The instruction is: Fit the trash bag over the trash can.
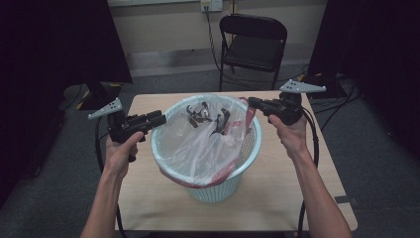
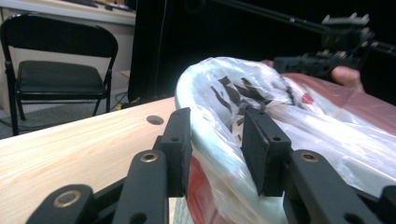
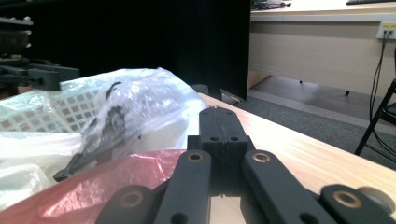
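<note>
Left gripper (image 1: 159, 118) half open around the bag (image 1: 208, 144) at the basket (image 1: 218, 186) rim, mid-left; clamp it. Right gripper (image 1: 253, 102) fully closed, possibly pinching film; can't tell.

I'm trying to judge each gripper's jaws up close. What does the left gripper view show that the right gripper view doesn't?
Left gripper view alone: the left gripper with its jaws apart astride the bag-covered basket rim, the folding chair's seat and back, and the right gripper across the basket.

Right gripper view alone: the right gripper's jaws pressed together with nothing between them, the left gripper far off, and a wall socket.

Both: the clear plastic bag, its red edge, and the wooden table.
</note>
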Demonstrator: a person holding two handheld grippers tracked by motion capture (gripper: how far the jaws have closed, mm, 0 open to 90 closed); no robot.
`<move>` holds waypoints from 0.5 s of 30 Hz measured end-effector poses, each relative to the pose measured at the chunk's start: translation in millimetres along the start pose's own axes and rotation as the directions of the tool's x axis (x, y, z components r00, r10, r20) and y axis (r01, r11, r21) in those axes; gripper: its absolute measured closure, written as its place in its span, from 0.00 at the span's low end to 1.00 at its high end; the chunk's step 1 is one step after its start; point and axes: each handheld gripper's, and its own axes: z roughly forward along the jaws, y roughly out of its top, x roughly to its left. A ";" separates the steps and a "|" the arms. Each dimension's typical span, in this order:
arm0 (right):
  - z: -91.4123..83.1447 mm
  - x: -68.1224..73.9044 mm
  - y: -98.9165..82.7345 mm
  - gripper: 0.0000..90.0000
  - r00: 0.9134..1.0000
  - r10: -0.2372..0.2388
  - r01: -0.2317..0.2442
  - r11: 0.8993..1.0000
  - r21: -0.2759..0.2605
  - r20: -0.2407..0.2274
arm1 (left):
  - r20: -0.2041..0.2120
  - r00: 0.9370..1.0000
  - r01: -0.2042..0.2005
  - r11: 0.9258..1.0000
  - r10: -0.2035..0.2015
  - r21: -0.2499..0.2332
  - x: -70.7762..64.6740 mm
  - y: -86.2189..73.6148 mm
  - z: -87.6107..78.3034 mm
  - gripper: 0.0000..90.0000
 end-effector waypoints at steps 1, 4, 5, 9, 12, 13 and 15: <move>-1.2 -1.3 -4.4 1.00 1.000 0.011 -0.011 1.000 -0.006 0.002 | 0.008 1.000 0.014 1.000 -0.014 -0.009 -0.5 -1.7 -1.4 0.70; -1.4 -5.0 -19.3 1.00 0.999 0.039 -0.039 0.999 -0.010 -0.001 | 0.001 1.000 0.001 1.000 -0.001 -0.012 -3.1 -3.0 -4.6 0.70; -0.8 -5.7 -24.4 1.00 0.999 0.051 -0.051 0.999 -0.010 -0.007 | 0.001 1.000 0.004 1.000 -0.004 -0.014 -4.4 -3.5 -6.1 0.70; 6.9 -5.4 -39.8 1.00 0.997 0.069 -0.069 0.998 0.006 -0.021 | 0.003 1.000 0.012 1.000 -0.012 -0.025 -10.7 -7.7 -14.8 0.69; 16.5 -4.3 -41.3 1.00 0.997 0.067 -0.067 0.998 0.011 -0.041 | 0.024 0.999 0.021 1.000 -0.021 -0.017 -12.3 -9.0 -22.1 0.68; 19.4 -3.9 -40.4 1.00 0.997 0.062 -0.061 0.998 0.013 -0.045 | 0.023 1.000 0.021 1.000 -0.020 -0.012 -11.6 -8.6 -24.5 0.68; 27.0 -5.4 -37.4 1.00 0.996 0.060 -0.060 0.998 0.006 -0.059 | 0.035 0.999 0.028 1.000 -0.028 -0.008 -8.0 -7.1 -27.8 0.68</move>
